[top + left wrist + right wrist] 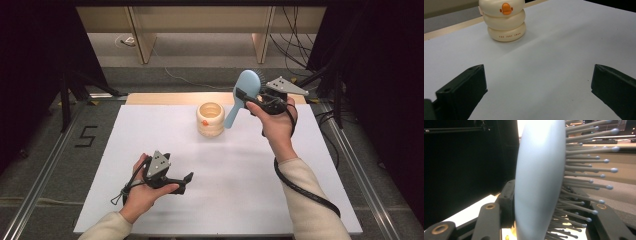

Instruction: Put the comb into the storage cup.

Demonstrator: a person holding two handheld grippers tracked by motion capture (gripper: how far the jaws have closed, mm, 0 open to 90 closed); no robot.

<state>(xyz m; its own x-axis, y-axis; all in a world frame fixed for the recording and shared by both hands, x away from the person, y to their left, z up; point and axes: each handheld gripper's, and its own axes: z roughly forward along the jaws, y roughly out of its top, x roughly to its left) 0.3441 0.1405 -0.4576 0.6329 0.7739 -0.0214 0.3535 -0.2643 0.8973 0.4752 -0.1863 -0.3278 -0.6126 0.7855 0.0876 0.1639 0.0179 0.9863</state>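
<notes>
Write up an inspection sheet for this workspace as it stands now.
Surface: white table, bare apart from one holder.
Job's things: cream duck-faced holder upright near the far edge; blue hairbrush raised beside it, handle slanting down toward it.
Clutter: nothing seen.
Grippers: left hand-held gripper open, low over the near table; right hand-held gripper shut on the hairbrush.
Cables: black cable along the right forearm; loose cables on the floor beyond.
Surroundings: dark curtains, wooden furniture legs behind.
</notes>
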